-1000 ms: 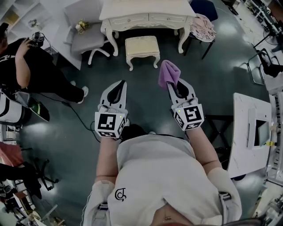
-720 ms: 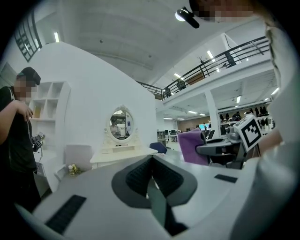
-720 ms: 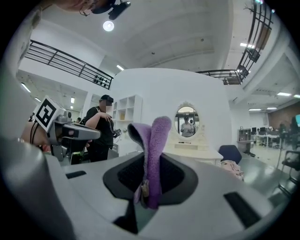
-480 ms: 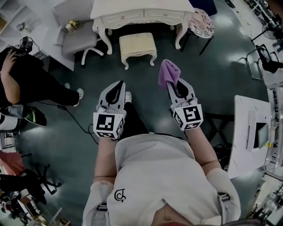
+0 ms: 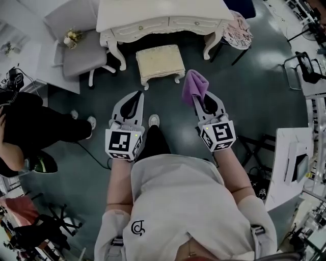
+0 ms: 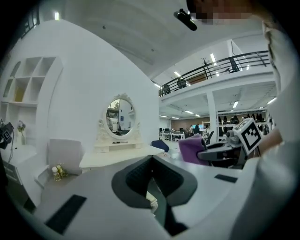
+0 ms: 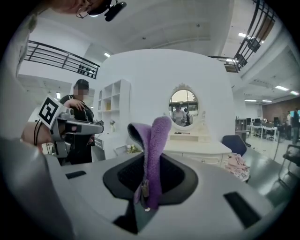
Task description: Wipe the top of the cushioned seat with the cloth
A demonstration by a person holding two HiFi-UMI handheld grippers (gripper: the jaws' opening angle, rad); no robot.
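right gripper (image 5: 199, 100) is clamped on the purple cloth (image 5: 194, 85). it's pinched deep between the jaws, and most of it stands up past the tips in a loose fold. left gripper (image 5: 136, 100) has its jaws closed together with nothing in them, level with the right one. both are held in the air ahead of the torso.

cushioned seat (image 5: 160, 59) is on the floor further out, well apart from both grippers and untouched. it sits just in front of the white dressing table (image 5: 163, 14). wiping not started.

risks, my read:
- floppy fold could collapse on contact, so the jaw tips drag on the cushion instead of the cloth
- drag on the upholstery may pull the cloth out of the pinch
- light stool may skid toward the table legs if it isn't braced
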